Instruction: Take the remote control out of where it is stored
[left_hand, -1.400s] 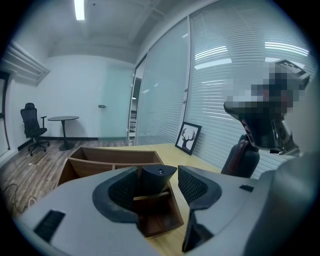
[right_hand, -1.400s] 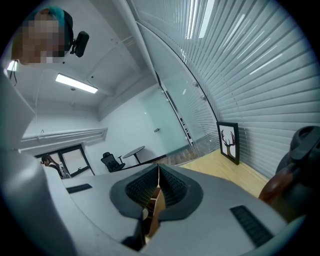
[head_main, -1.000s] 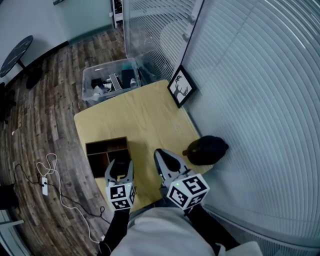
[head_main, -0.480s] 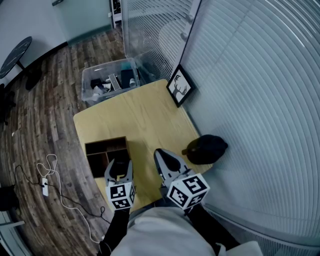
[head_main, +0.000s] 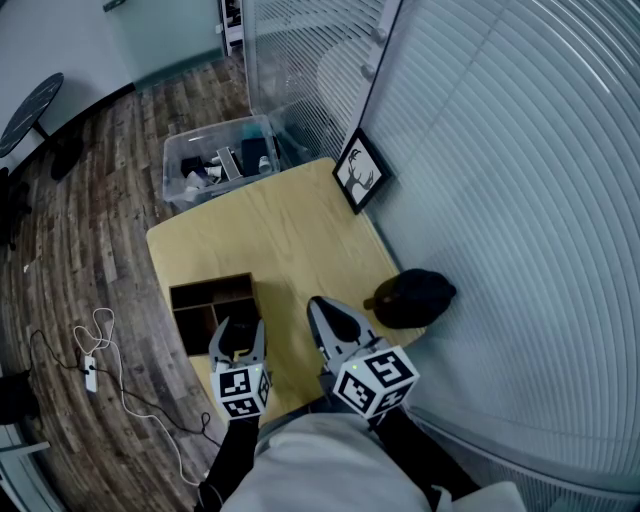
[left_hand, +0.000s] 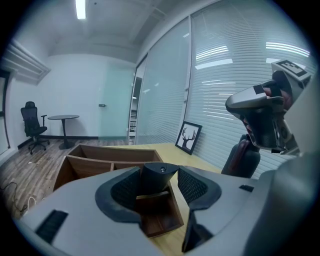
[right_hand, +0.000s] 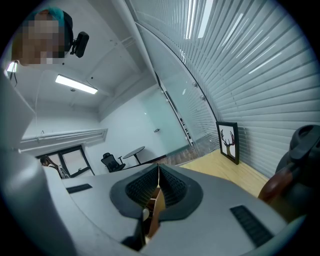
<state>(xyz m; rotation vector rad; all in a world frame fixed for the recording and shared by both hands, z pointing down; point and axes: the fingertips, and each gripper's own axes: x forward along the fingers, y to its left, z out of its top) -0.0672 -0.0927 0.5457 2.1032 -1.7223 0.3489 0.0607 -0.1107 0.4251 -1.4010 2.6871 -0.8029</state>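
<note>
L gripper (head_main: 239, 335) clamps remote (left_hand: 159, 176) in box (head_main: 210, 282).
Remote upright, dead 12 of L; R gripper (head_main: 322, 318) at 3, jaws together, empty.

The table (head_main: 290, 225) in the middle of the head view is showing pale wood with a smooth, matt face. The open box (head_main: 205, 298) at its lower left is looking like darker brown wood, also matt. The floor (head_main: 90, 230) on the left is showing grainy wood planks. The bin (head_main: 215, 150) at upper middle is looking like clear, glossy plastic. The left hand-held gripper (head_main: 240, 330) is showing matt grey plastic, its 2 black pads (left_hand: 122, 187) are showing a knobbly texture, and the remote control (left_hand: 159, 175) between them is looking like smooth, dark, matt plastic.
</note>
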